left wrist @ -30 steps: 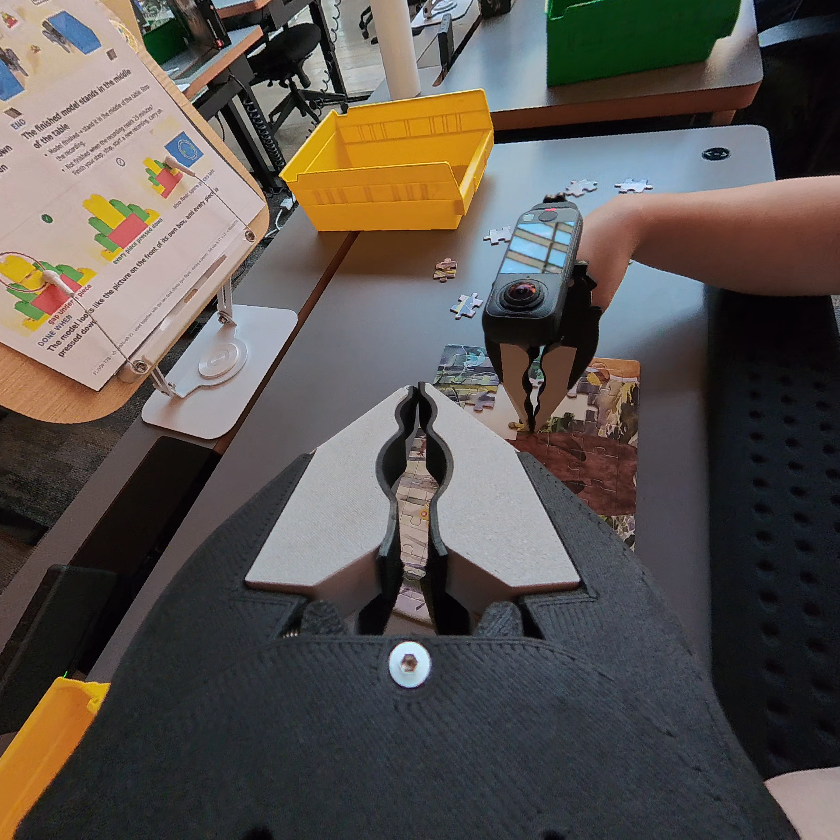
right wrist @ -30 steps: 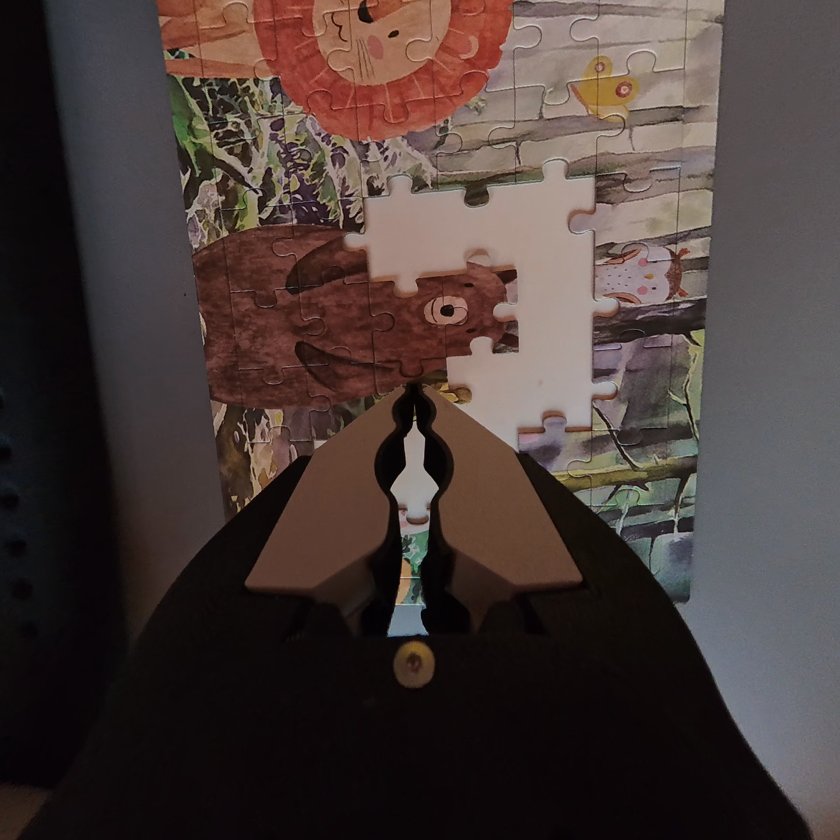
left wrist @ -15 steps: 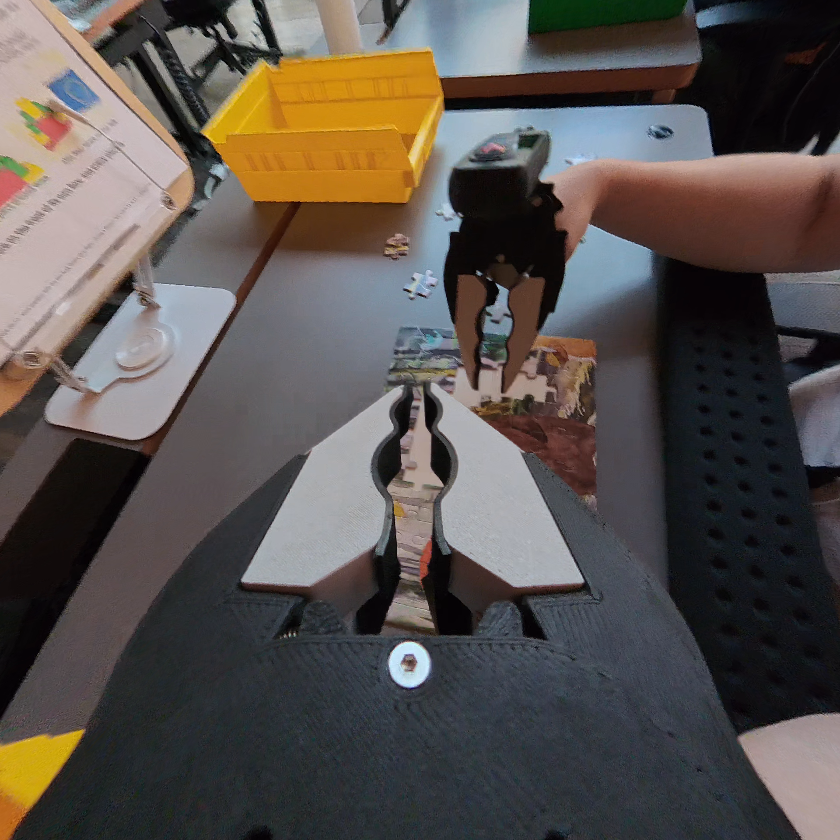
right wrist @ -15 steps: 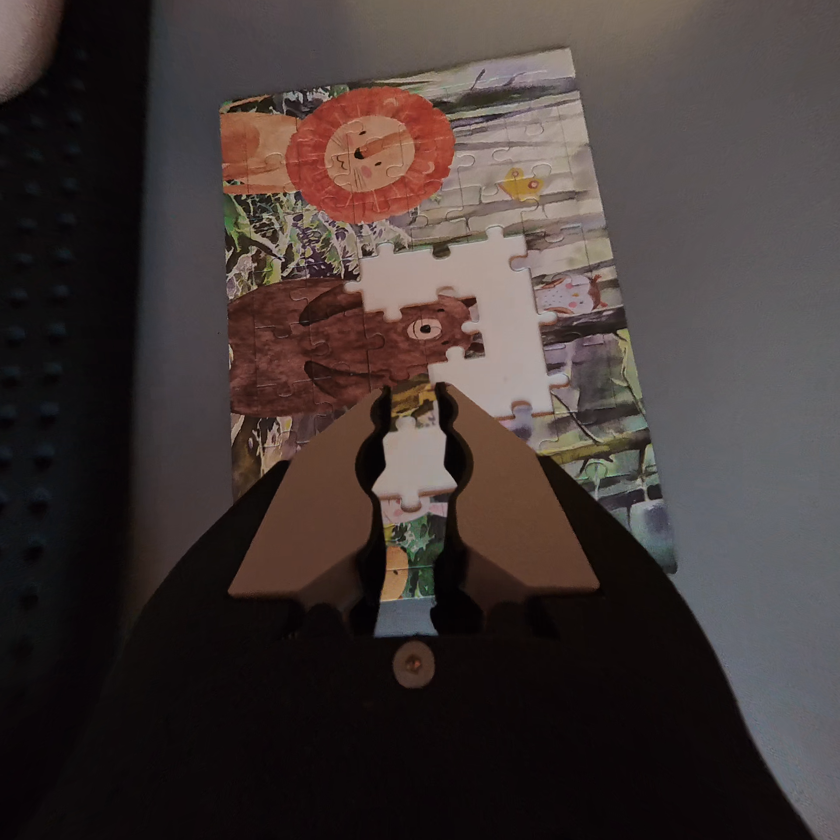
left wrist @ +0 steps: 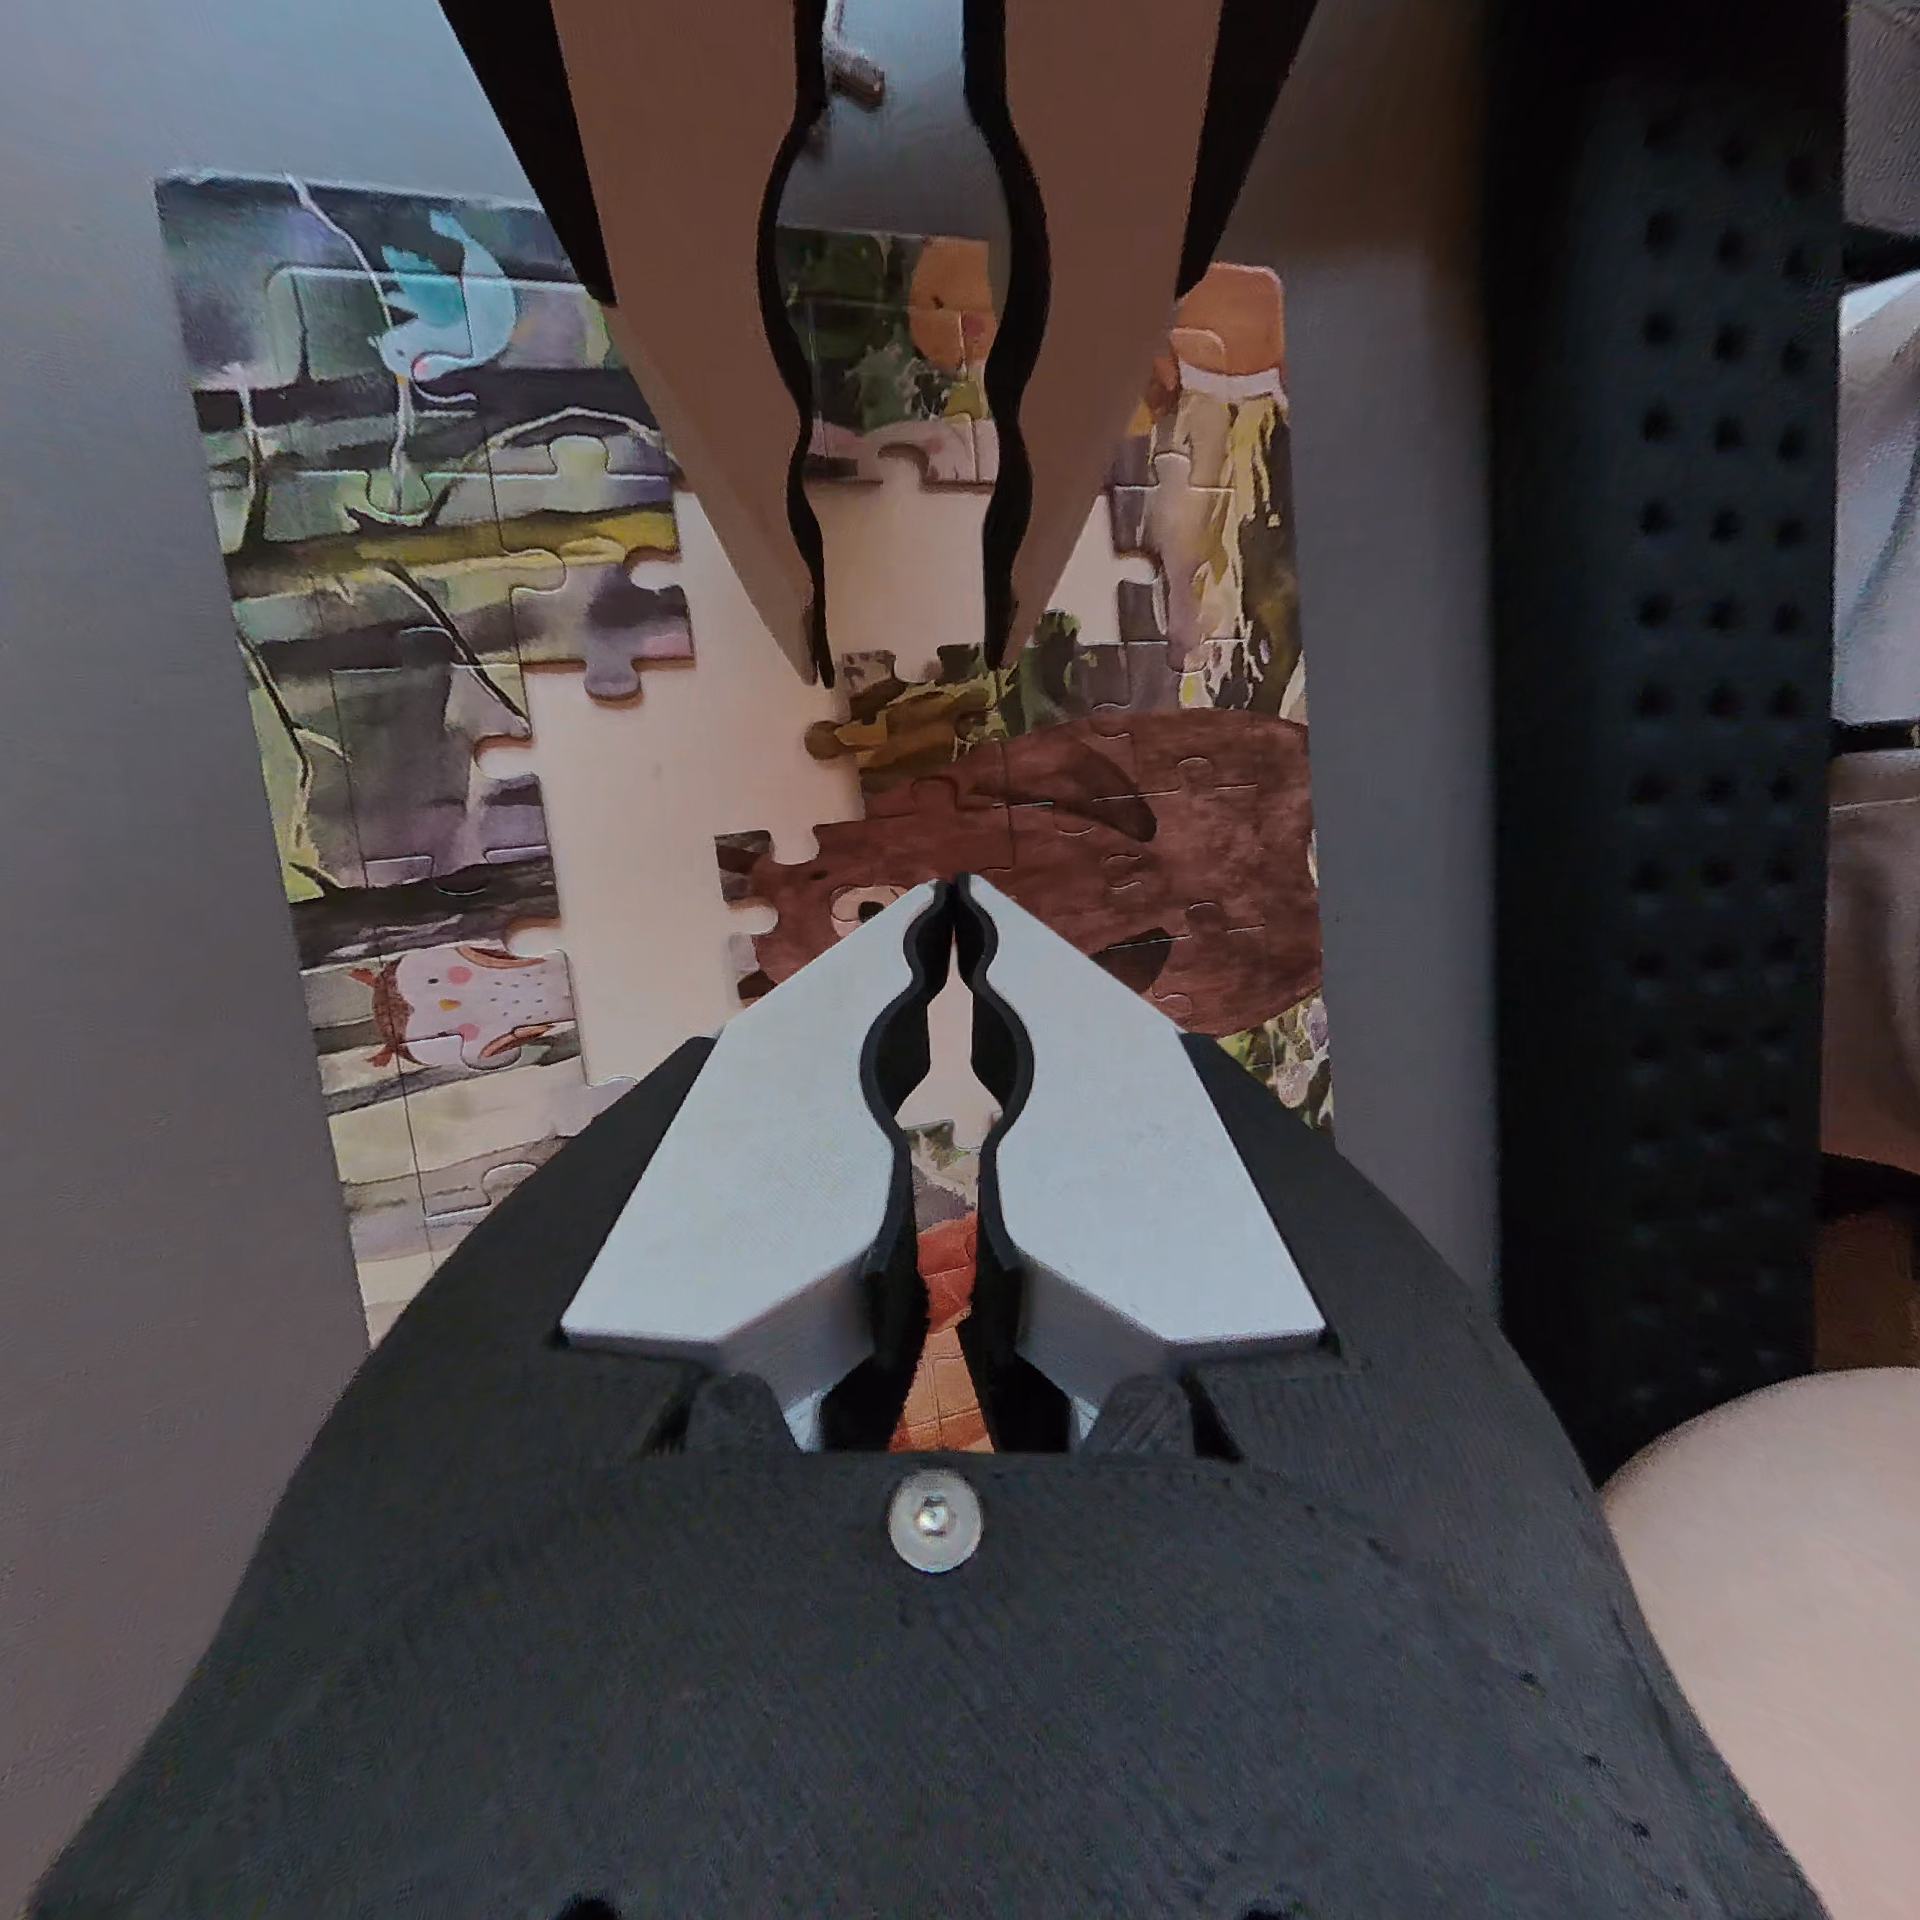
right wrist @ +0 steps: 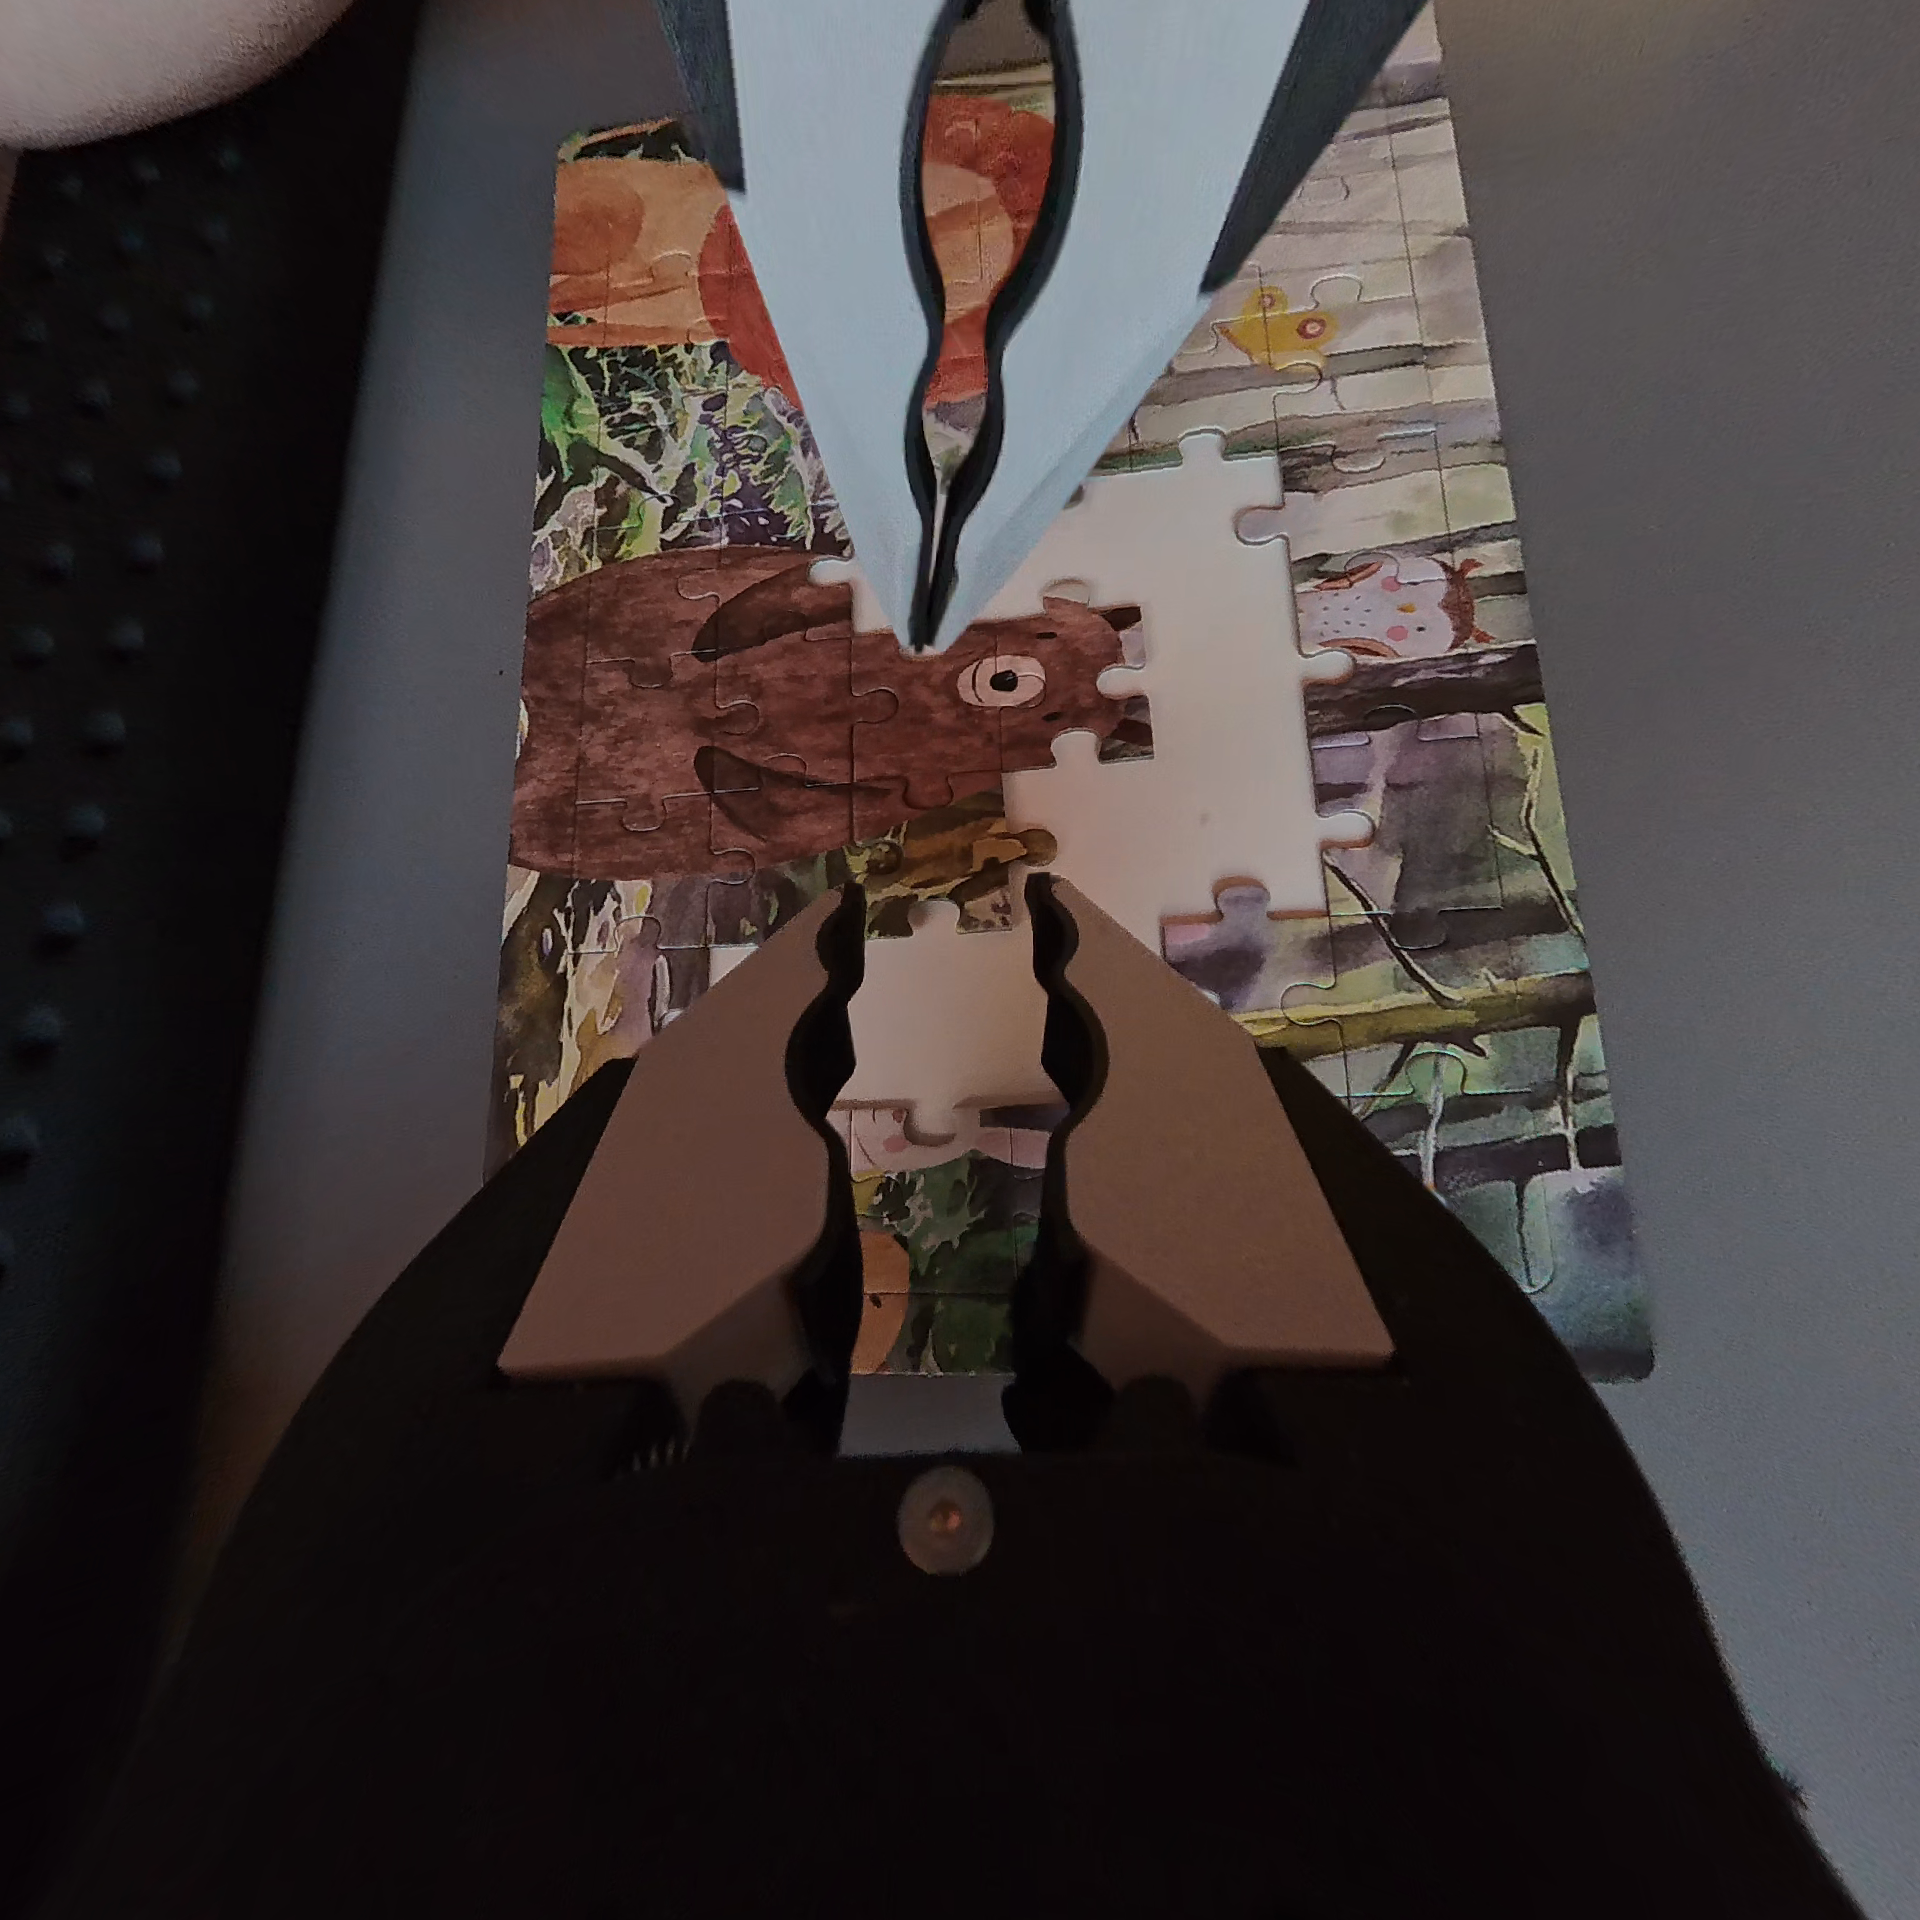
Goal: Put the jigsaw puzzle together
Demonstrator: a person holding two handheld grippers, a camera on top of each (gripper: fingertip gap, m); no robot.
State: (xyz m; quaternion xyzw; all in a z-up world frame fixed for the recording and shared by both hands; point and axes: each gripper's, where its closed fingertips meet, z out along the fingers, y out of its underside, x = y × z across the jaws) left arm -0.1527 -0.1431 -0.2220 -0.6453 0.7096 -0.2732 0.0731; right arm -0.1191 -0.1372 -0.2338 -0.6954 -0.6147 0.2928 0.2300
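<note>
Down over the jigsaw puzzle [left wrist: 436, 582] now, way closer than half a second back, tips facing tip to tip. Left gripper [left wrist: 954, 883]: fingers pinched together, nothing between, touching the brown animal [right wrist: 790, 727]. Right gripper [right wrist: 940, 899]: spread apart now, olive piece [right wrist: 935, 857] just beyond its tips, beside the white gap [right wrist: 1195, 727].

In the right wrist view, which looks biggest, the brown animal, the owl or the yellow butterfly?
1. Brown animal, by far.
2. Owl.
3. Yellow butterfly, smallest, though it lies farthest from the camera, which shrinks it somewhat.
</note>
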